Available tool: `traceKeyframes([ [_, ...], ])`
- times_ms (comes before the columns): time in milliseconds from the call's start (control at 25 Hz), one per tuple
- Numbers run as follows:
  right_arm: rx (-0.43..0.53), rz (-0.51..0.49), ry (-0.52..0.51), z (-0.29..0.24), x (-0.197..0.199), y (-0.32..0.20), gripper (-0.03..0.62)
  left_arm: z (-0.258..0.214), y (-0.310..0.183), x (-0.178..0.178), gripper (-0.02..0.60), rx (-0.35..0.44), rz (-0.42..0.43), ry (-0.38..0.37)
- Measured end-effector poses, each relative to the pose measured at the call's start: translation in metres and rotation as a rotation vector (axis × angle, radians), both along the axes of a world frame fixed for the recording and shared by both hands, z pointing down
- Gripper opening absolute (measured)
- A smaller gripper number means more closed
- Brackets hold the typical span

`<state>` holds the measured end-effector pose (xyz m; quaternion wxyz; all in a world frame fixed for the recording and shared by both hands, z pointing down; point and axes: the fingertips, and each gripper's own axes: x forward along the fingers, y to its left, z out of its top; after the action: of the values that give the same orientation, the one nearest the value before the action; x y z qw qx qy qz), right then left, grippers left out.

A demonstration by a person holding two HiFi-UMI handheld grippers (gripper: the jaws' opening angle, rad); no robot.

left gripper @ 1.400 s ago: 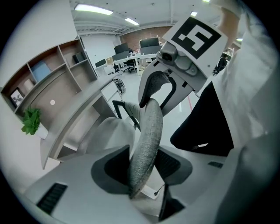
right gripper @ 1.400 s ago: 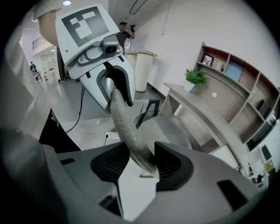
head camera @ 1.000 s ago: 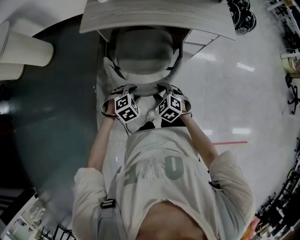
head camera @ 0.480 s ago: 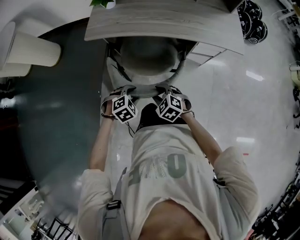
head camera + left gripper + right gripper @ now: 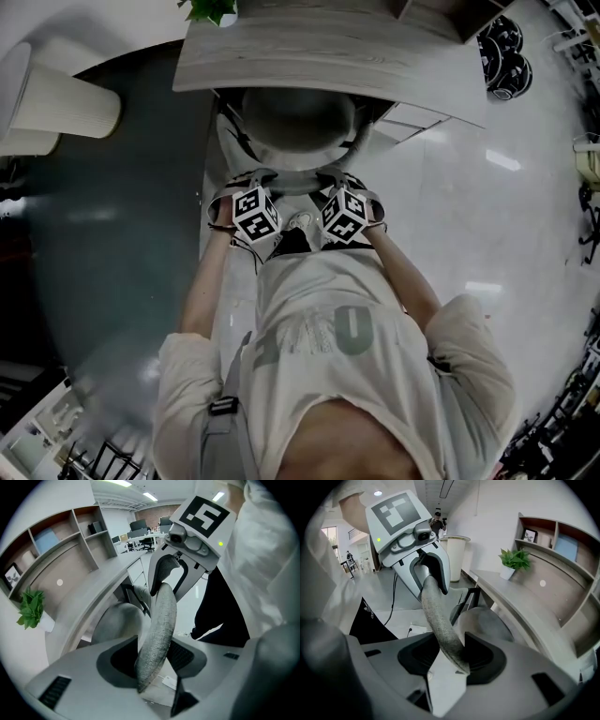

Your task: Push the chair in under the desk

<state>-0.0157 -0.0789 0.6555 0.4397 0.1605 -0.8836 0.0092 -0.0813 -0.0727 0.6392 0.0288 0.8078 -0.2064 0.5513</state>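
Note:
A grey office chair (image 5: 298,117) stands at the pale wood desk (image 5: 319,56), its seat partly under the desk's edge. Its curved fabric backrest (image 5: 294,178) faces me. My left gripper (image 5: 246,186) is shut on the backrest's top rim at the left, and my right gripper (image 5: 343,184) is shut on it at the right. In the left gripper view the backrest rim (image 5: 159,625) runs between the jaws of the left gripper (image 5: 152,660). In the right gripper view the rim (image 5: 436,616) passes through the right gripper (image 5: 450,660) the same way.
A potted plant (image 5: 211,9) and a shelf unit (image 5: 61,550) stand on the desk. A drawer cabinet (image 5: 412,80) sits under the desk's right side. A cream ribbed cylinder (image 5: 66,98) is at the left, beside dark carpet (image 5: 112,234). Glossy floor (image 5: 487,206) lies to the right.
The chair has slid further toward the desk, with more of its seat now under the desk's edge. Both grippers kept their hold on the backrest and went forward with it.

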Motion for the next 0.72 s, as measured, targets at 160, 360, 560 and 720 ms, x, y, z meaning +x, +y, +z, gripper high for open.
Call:
traceKeyframes([
  [160,0.011,-0.007,0.005,0.005,0.011,-0.010,0.172,0.005,-0.010,0.011,0.189,0.014,0.018,0.006],
  [360,0.010,0.008,0.009,0.001,-0.007,-0.028,0.172,0.001,-0.029,-0.007,0.190,0.013,0.016,0.002],
  [560,-0.007,-0.006,0.022,-0.008,-0.029,-0.042,0.172,-0.009,-0.043,-0.028,0.190,0.001,0.022,0.014],
  [720,-0.018,-0.027,0.025,-0.011,-0.034,-0.049,0.172,-0.012,-0.050,-0.034,0.190,0.012,0.018,0.017],
])
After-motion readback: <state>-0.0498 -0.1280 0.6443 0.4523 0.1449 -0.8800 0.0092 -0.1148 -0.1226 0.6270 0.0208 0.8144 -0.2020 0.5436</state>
